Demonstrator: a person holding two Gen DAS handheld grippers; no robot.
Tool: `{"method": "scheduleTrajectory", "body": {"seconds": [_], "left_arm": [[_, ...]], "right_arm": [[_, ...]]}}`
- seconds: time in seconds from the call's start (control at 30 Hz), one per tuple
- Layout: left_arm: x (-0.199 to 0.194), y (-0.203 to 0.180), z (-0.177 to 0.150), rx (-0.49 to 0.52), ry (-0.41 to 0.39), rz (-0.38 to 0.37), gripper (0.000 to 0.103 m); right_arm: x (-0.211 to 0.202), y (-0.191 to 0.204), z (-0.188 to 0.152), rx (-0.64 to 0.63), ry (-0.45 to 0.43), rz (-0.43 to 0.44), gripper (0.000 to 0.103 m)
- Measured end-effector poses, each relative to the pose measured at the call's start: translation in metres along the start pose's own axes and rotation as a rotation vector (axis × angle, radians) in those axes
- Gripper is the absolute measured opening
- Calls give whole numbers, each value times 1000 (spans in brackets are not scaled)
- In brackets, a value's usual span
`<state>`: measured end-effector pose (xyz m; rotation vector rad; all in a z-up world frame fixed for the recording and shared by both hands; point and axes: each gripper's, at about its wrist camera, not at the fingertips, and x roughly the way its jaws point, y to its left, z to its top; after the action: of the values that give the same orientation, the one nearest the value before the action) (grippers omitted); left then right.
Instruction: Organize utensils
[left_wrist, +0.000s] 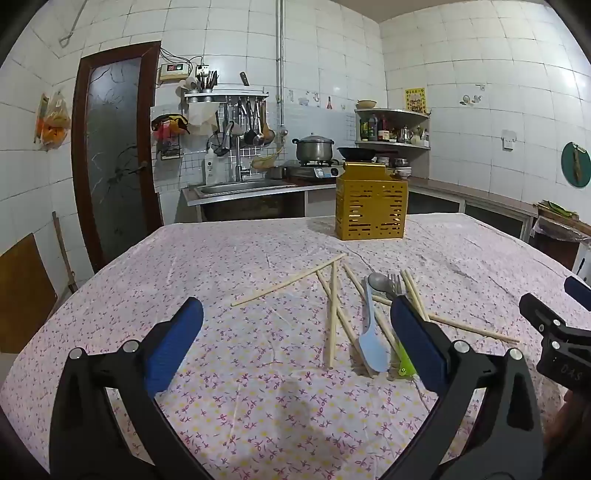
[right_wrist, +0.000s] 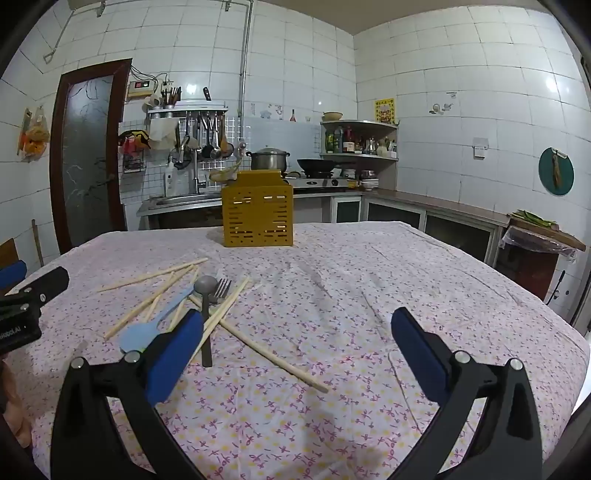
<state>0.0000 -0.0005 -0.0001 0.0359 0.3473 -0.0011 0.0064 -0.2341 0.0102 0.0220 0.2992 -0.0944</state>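
Left wrist view shows the yellow slotted utensil holder (left_wrist: 371, 206) standing upright on the far part of the table (left_wrist: 221, 258), which wears a floral cloth. Through its slots only pale glints show, and neither camera looks over the rim, so what lies inside cannot be told. Nearer the camera than the holder lies a loose heap of utensils: wooden chopsticks (left_wrist: 288, 284) crossing one another, a light blue spoon (left_wrist: 371, 332), a grey metal spoon (left_wrist: 380, 282) and a fork (left_wrist: 397, 284) beside it. A lime green piece (left_wrist: 404, 363) pokes out on the near side of the heap; the finger in front covers most of it, so its kind is unclear.

The left gripper (left_wrist: 295, 332) hovers on the near side of the heap with jaws spread wide and nothing between them; its right finger overlaps the fork's handle in the picture. The right gripper (right_wrist: 297, 339) is likewise released and empty, set to the holder's near right, its left finger hiding part of the blue spoon and chopsticks.

Beyond the holder, a lidded pot (right_wrist: 267, 158) and a dark wok (right_wrist: 317, 166) sit on a stove; their contents are out of sight.
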Motion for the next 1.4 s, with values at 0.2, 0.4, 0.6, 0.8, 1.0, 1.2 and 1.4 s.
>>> {"method": "scheduleTrajectory", "body": {"seconds": [0.2,0.4,0.6,0.8,1.0,1.2,1.4], "left_arm": [[0,0,0,-4,2,-1,98],[2,0,0,-5,8,-4,98],[2,-1,1,-5,7,-1,98],[1,0,1,-6,7,-3,98],[1,1,1,-9,9,-4,98],[2,1,1,-9,10,-3,98],[2,1,1,-9,10,-3,98]], "right_arm": [[-1,0,-1,-6,14,-3,99],[-2,0,0,-8,21,-4,99],[4,0,-2,-9,22,-8,99],[2,-1,-2,-9,22,-12,99],[1,-1,-3,-8,23,-14,99],[2,-2,-1,-7,26,-16,99],[2,-3,-1,-7,27,-15,99]]}}
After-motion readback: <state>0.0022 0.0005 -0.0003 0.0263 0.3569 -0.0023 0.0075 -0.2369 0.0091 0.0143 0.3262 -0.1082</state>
